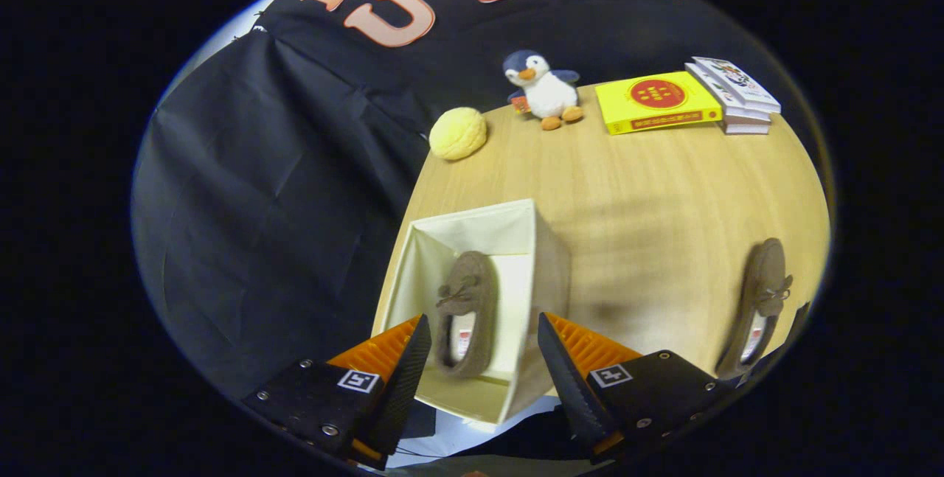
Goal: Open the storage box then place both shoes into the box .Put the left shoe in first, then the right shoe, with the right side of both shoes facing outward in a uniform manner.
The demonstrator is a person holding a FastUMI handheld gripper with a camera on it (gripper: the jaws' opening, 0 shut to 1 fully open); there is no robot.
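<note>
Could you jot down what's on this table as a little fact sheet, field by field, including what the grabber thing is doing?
gripper: gripper open, fingers apart, holding nothing, above the box
storage box: cream fabric storage box, open, near the table's edge
shoe in box: brown shoe inside, between the fingers
shoe outside: second brown shoe on the wooden table, beside the box
far end: yellow round plush, penguin toy, yellow flat box, stacked books

Pale wooden table (664, 197) against draped black cloth wall (280, 167) — soft, even light.
</note>
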